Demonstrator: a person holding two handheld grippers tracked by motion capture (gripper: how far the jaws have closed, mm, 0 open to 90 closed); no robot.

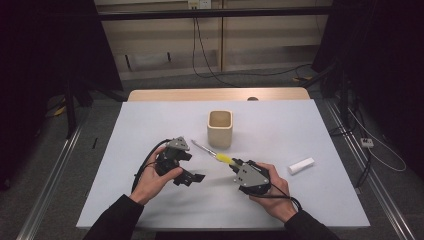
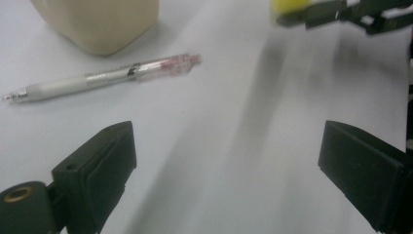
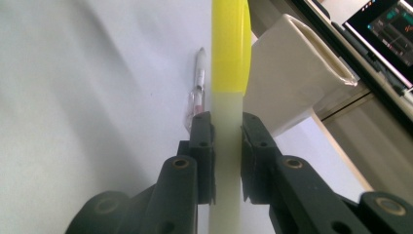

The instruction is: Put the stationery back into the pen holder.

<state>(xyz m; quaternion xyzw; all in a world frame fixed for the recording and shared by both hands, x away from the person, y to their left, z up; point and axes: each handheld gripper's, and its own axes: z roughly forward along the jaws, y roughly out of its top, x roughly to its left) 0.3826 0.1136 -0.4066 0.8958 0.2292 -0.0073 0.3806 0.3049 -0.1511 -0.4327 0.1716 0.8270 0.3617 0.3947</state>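
Right gripper pinching yellow-capped marker; left gripper spread, empty; I risk clipping holder rim, marker slipping.

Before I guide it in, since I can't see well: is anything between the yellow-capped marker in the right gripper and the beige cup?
Nothing visible. The marker sits clamped in the right gripper, beside the cup; the pen lies flat on the table.

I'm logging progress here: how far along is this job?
Done: nothing yet that I can see; no item sticks out of the cup. In hand: the right gripper is clamped on the yellow-capped marker, near the cup. Left: the pen and the white block lie on the table; the left gripper is open and empty.
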